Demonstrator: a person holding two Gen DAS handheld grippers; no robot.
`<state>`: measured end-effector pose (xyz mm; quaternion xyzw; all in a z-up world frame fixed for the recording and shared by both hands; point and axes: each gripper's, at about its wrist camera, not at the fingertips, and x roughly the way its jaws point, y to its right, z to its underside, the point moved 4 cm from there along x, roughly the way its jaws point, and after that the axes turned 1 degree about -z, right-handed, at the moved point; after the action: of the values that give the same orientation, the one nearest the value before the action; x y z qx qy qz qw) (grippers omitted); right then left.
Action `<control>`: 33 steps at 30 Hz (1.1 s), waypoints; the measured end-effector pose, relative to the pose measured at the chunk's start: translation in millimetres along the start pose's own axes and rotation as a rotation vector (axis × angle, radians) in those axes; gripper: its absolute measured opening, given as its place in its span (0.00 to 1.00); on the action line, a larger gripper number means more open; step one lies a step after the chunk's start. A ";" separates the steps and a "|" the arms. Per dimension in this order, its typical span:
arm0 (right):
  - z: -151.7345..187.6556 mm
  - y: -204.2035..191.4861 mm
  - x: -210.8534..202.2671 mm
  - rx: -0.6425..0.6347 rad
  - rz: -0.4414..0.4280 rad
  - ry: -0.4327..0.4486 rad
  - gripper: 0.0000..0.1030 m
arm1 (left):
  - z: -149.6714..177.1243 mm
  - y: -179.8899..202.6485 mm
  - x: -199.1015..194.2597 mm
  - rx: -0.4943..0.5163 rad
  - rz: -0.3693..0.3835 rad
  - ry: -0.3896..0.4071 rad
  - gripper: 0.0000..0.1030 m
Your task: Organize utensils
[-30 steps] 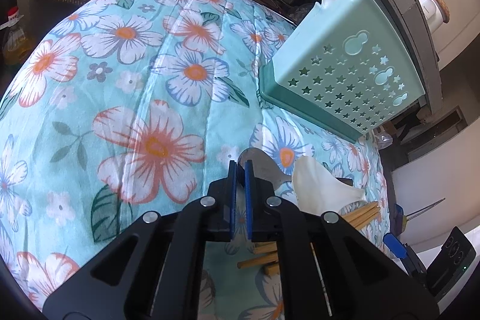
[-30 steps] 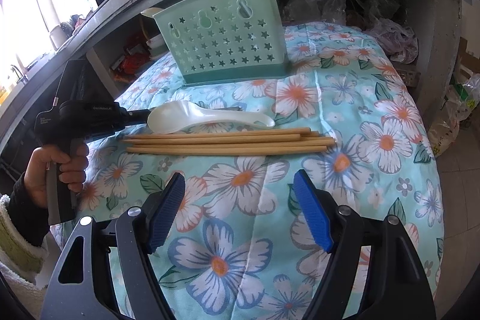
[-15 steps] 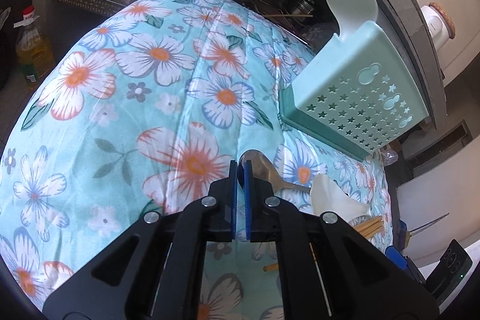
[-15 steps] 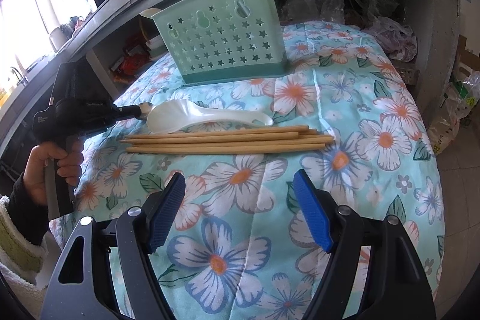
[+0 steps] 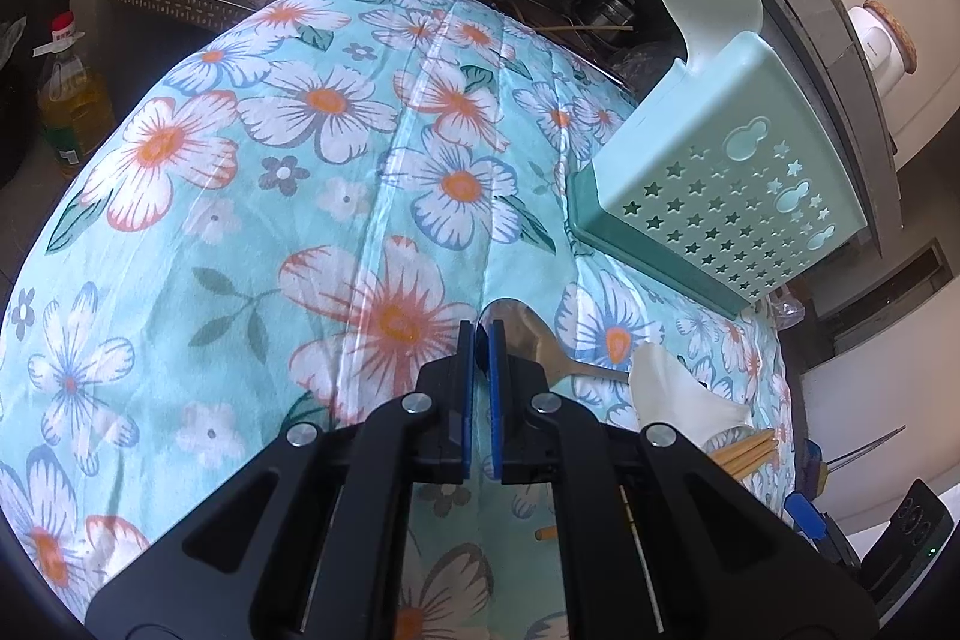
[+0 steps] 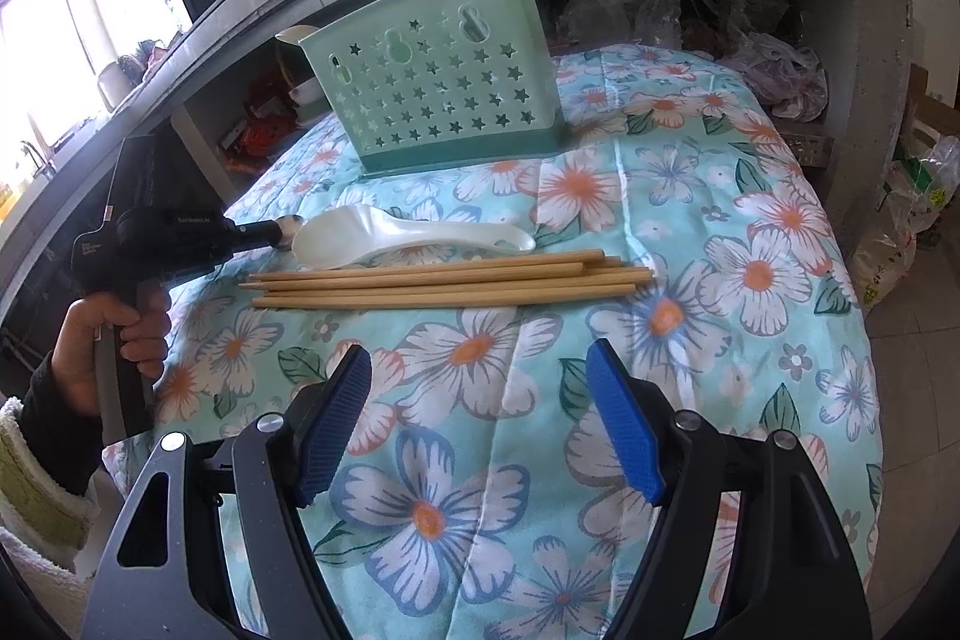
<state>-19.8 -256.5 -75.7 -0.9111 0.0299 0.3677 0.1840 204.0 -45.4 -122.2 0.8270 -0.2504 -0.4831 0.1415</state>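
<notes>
Gripping the bowl of a metal spoon (image 5: 528,340) on the floral cloth (image 5: 270,220), the left gripper (image 5: 480,340) has its blue pads closed on it. Right gripper (image 6: 480,424) hangs wide open, holding nothing, near the chopsticks (image 6: 444,283) and white spoon (image 6: 408,235). Green utensil basket (image 6: 438,100) stands upright behind them.

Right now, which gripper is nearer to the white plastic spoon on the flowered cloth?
Left. The left gripper is right beside the bowl end of the white spoon, jaws shut on a metal spoon. The right gripper waits open, nearer the camera than the chopsticks.
</notes>
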 end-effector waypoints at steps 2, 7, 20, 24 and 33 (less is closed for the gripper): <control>0.3 -0.1 -0.7 0.001 0.000 0.002 0.70 | 0.0 0.2 -0.2 0.001 0.000 0.000 0.03; -0.5 0.6 -2.3 0.003 -0.002 0.007 0.70 | 0.6 0.4 -0.5 0.005 -0.006 0.000 0.03; -0.9 3.2 -7.7 0.013 -0.001 0.022 0.69 | -0.4 1.4 0.5 0.010 -0.019 -0.001 0.03; -0.3 3.6 -11.5 0.013 -0.003 0.035 0.69 | -0.1 2.9 0.1 0.016 -0.028 0.001 0.03; 1.7 10.0 -23.3 0.034 -0.015 0.064 0.69 | -0.4 8.8 -2.8 0.036 -0.056 0.014 0.03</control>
<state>-39.8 -267.0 -64.2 -0.9193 0.0351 0.3363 0.2013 200.8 -51.2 -115.8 0.8394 -0.2347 -0.4766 0.1146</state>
